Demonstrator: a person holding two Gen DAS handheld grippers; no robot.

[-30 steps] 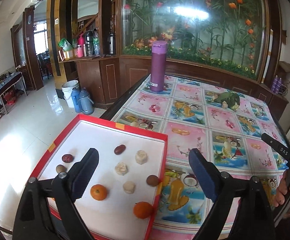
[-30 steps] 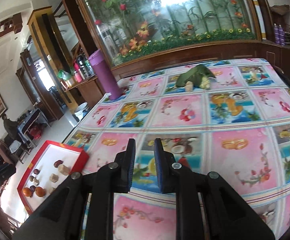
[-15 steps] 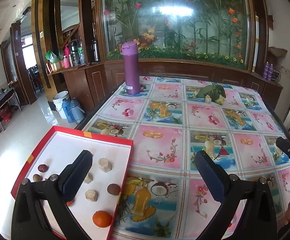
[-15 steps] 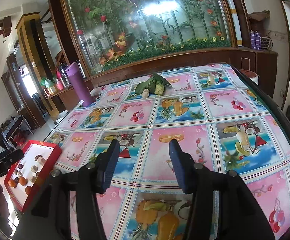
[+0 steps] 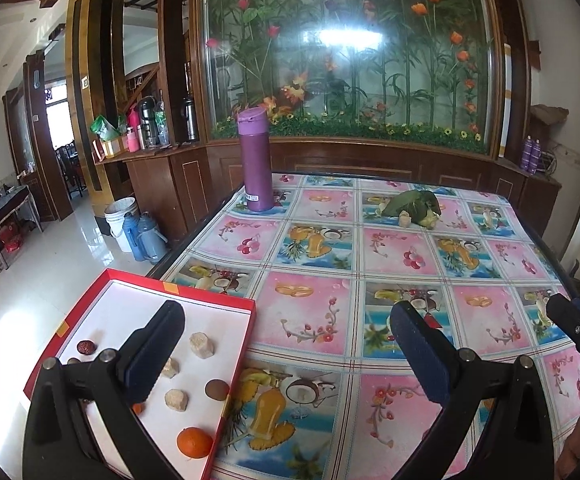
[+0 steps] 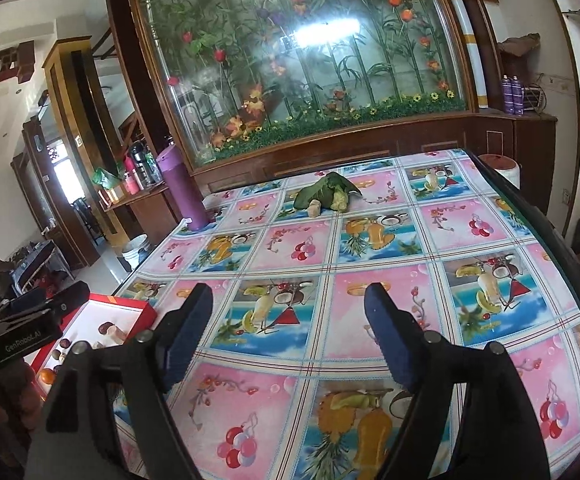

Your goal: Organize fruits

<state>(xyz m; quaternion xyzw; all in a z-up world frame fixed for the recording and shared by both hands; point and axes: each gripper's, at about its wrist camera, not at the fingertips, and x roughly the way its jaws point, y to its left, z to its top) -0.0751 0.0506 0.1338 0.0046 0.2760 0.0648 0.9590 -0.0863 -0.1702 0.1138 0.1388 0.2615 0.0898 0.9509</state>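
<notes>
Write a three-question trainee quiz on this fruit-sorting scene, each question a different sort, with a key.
1. True or false: the purple flask stands upright on the table.
2. Multiple choice: the whole orange lies A) on the tablecloth, B) inside the red tray, C) between the left gripper jaws.
3. Fill in: the right gripper holds ____.

Key:
1. True. It stands near the table's far left corner.
2. B. It sits near the tray's near right corner, beside pale chunks and a brown fruit.
3. Nothing. Its jaws have just been opening and only tablecloth shows between them.
</notes>
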